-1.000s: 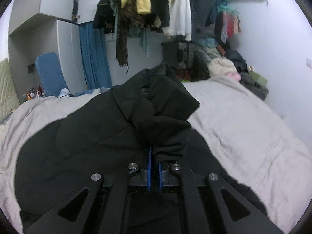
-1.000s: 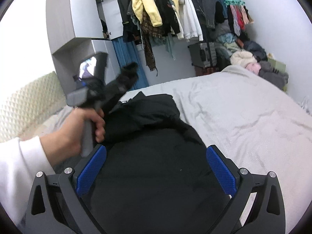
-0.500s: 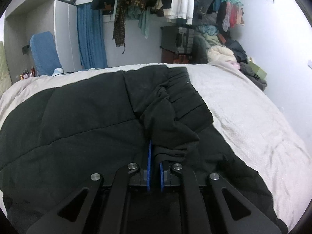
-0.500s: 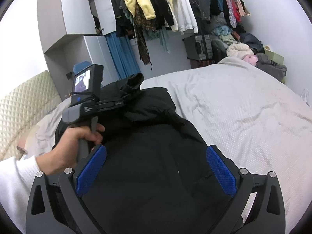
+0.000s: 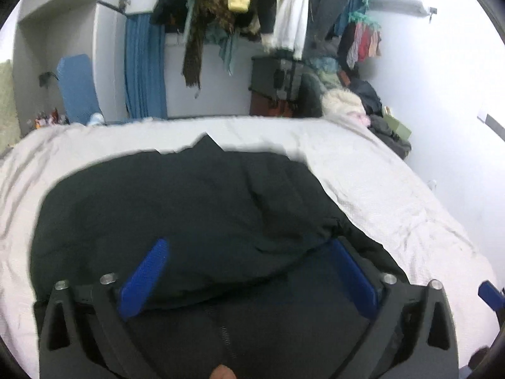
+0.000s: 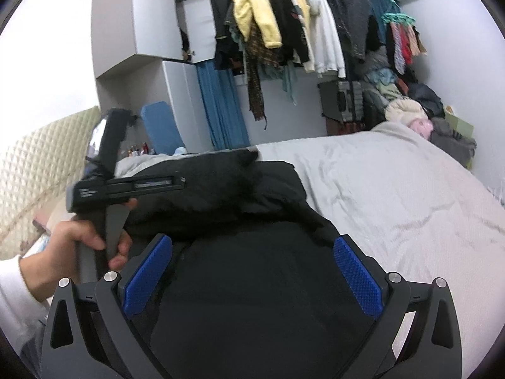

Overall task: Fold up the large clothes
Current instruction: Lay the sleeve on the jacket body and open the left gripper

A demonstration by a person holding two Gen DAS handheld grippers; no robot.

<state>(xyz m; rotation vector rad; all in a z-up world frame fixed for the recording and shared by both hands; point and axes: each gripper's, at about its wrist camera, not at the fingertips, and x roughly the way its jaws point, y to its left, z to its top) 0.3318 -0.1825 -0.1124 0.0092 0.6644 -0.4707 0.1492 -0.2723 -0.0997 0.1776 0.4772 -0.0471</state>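
The bed (image 5: 394, 195) is filling the room from the headboard (image 6: 38, 164) to the far wall, and its pale grey cover is lying wrinkled. All places below are given relative to the bed.

The black jacket (image 5: 189, 214) is lying spread on the bed, on the half nearer the headboard. One part of it is lying folded over the body, forming a raised layer with an uneven edge; the right wrist view is showing this layer as a thick bundle (image 6: 240, 186) on top of the flat lower part. A zipper (image 5: 225, 334) is showing on the near part of the jacket.

Beyond the foot of the bed, hanging clothes (image 6: 284, 31) are crowding a rail, with a blue curtain (image 6: 221, 107) below them and a white cabinet (image 6: 142, 22) beside them. A heap of clothing (image 6: 410, 110) is piled at the far corner of the bed.

The left gripper (image 5: 249, 271) is hovering over the jacket with its blue pads (image 5: 145, 271) spread wide apart, gripping nothing. The folded edge is lying between and just beyond them; contact cannot be determined. The left hand (image 6: 85, 237) is holding its handle above the headboard side of the bed.

The right gripper (image 6: 252, 278) is also standing wide apart over the near, flat part of the jacket, gripping nothing.
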